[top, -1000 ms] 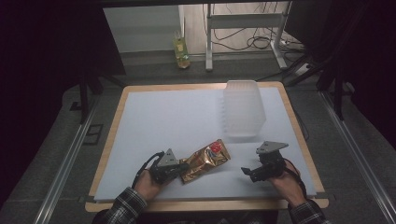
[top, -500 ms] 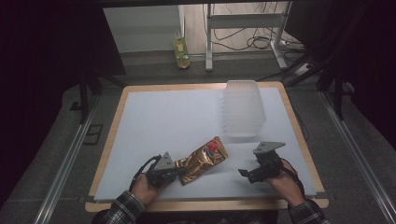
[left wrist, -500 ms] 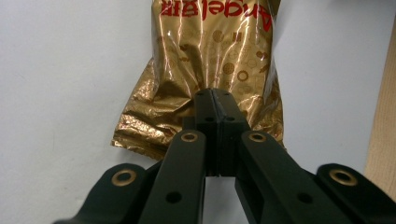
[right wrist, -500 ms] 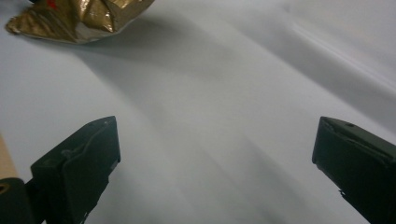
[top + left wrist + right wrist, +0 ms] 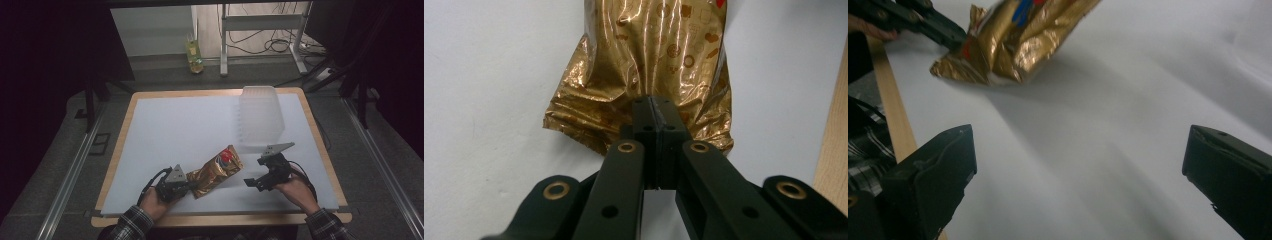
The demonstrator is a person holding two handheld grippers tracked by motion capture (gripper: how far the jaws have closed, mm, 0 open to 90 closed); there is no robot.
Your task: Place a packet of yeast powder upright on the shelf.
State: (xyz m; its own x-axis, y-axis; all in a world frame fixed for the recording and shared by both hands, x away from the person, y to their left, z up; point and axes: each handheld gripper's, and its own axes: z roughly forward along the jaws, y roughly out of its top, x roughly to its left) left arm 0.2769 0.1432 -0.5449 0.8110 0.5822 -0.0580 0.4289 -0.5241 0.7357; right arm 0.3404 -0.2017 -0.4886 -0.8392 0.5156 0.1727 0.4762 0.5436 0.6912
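Low in the high view, left of centre, the left gripper [image 5: 186, 186] is clenched on the near end of a gold foil snack bag [image 5: 216, 171]. From there the bag runs up and to the right across the white table top [image 5: 170, 130], its far end carrying a red and blue print. Seen in the left gripper view, the two black jaws meet at mid-frame and pinch the crumpled bottom seam of the bag [image 5: 659, 60], whose body stretches away toward the top edge of the frame; a strip of the table's wooden border [image 5: 834, 145] shows at the right edge.

To the right of the bag in the high view, the right gripper [image 5: 254, 183] is held in a hand [image 5: 295, 190] just above the board, clear of the bag, its tips turned toward the left of the frame. Its jaws are released and stand wide apart with nothing between them: in the right gripper view one jaw sits at the lower left and the other at the lower right, with bare white surface between, while the bag [image 5: 1013, 40] lies at the upper left with the left gripper [image 5: 955, 34] biting its corner.

Above the right gripper in the high view, a clear plastic container [image 5: 260, 120] stands on the table, well apart from the bag.
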